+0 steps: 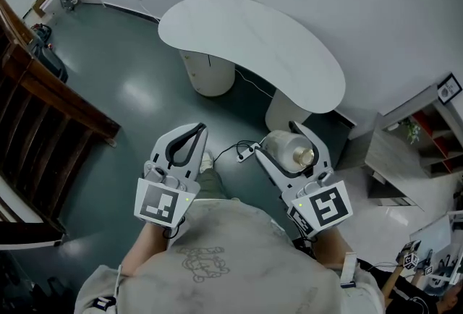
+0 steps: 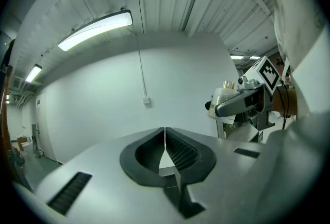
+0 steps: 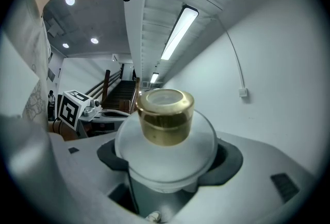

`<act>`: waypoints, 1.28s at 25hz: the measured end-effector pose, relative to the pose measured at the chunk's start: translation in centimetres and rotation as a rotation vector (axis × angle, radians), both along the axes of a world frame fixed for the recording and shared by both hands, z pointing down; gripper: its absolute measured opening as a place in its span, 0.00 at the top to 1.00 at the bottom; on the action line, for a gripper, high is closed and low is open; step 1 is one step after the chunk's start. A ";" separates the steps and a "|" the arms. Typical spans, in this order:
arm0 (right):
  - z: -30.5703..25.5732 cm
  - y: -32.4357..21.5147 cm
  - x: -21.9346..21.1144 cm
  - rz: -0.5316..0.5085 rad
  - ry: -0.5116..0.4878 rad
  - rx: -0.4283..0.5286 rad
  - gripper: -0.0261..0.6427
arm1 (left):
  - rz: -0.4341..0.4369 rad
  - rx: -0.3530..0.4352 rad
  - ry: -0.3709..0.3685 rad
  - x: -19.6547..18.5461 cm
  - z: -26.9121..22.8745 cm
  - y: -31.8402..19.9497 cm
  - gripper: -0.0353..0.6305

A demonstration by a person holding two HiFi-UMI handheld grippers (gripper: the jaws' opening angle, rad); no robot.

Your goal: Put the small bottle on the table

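Small bottle (image 1: 288,148) pinched by the right gripper (image 1: 275,137).
At its nine o'clock the left gripper (image 1: 200,129) is seen pressed together, empty; the table (image 1: 246,45) is seen apart at twelve o'clock.

No legible txt, labels or nos. anywhere.

Wooden stair railing (image 1: 51,99), strip light (image 2: 95,29) (lit, overhead), green floor (image 1: 108,52)
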State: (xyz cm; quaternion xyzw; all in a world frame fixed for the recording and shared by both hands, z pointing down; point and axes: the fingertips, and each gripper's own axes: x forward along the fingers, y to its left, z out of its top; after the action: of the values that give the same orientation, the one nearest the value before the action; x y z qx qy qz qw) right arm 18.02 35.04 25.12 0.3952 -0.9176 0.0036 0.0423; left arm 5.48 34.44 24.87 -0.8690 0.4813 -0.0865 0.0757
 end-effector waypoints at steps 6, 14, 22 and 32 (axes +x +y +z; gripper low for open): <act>1.2 -1.8 -0.2 0.004 -0.001 0.008 0.46 | 0.006 0.017 -0.012 0.1 1.0 -1.6 0.92; 1.9 -5.4 -1.9 0.013 0.016 0.009 0.46 | 0.020 0.026 0.009 -1.4 1.5 -5.4 0.92; 2.6 -11.0 -4.5 0.012 0.027 -0.006 0.46 | 0.016 0.013 0.014 -4.1 2.2 -10.8 0.92; 2.9 -19.8 -7.9 0.014 0.039 -0.050 0.46 | 0.028 -0.034 0.014 -6.9 2.4 -19.6 0.92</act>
State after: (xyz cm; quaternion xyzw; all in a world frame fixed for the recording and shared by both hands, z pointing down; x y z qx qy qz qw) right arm 10.10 15.23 28.00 0.4006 -0.9134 0.0190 0.0702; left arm -1.44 14.87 27.24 -0.8775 0.4680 -0.0875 0.0585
